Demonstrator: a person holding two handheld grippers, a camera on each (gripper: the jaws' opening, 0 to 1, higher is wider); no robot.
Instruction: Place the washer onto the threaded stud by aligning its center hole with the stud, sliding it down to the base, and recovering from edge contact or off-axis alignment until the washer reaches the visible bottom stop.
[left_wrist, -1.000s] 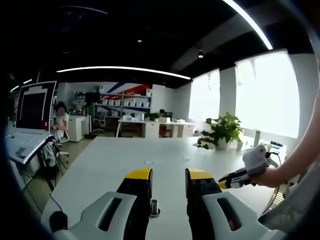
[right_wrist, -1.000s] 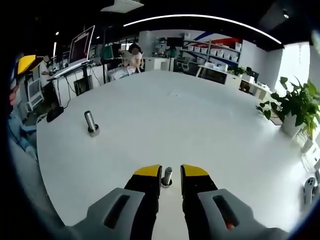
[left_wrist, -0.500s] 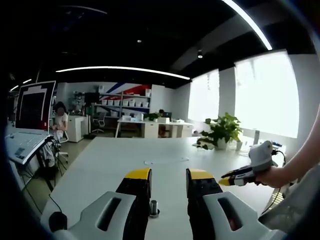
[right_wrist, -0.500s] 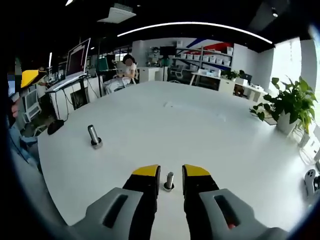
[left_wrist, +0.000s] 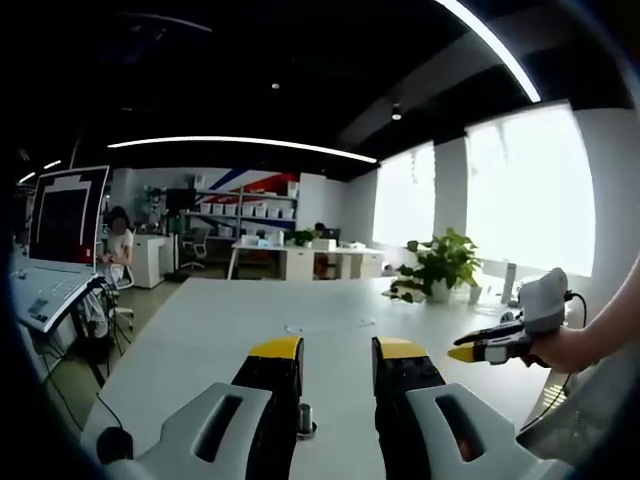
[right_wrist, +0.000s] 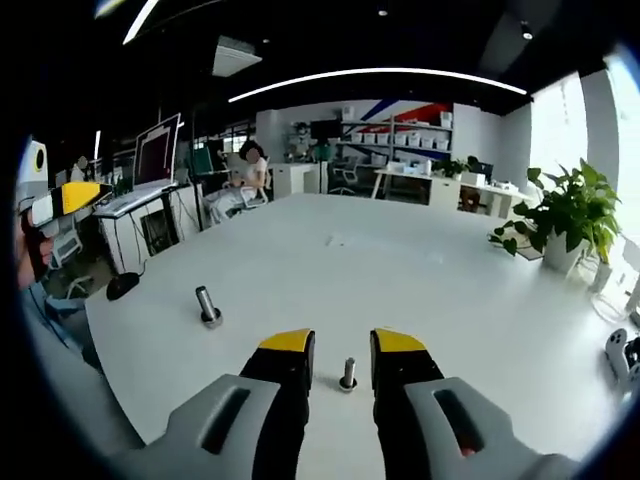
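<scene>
In the left gripper view the left gripper (left_wrist: 337, 350) hovers over a large white table (left_wrist: 220, 320) with its yellow-tipped jaws parted by a narrow gap and nothing between them. A short metal stud (left_wrist: 305, 418) stands upright on the table just beyond that gap, with a flat ring at its foot (whether this is the washer or only the stud's own base is too small to tell). At the right of that view the right gripper (left_wrist: 468, 353) comes in, held in a person's hand (left_wrist: 560, 348), raised above the table's right side and well apart from the stud. In the right gripper view the right gripper (right_wrist: 342, 342) also has its jaws a little apart and empty, and a second stud (right_wrist: 348, 373) stands upright on the table (right_wrist: 450, 300) just past the gap. The first stud (right_wrist: 207, 304) stands farther off to the left. A potted plant (right_wrist: 560, 225) sits near the table's far right edge, and a monitor (right_wrist: 158, 155) stands at the far left.
</scene>
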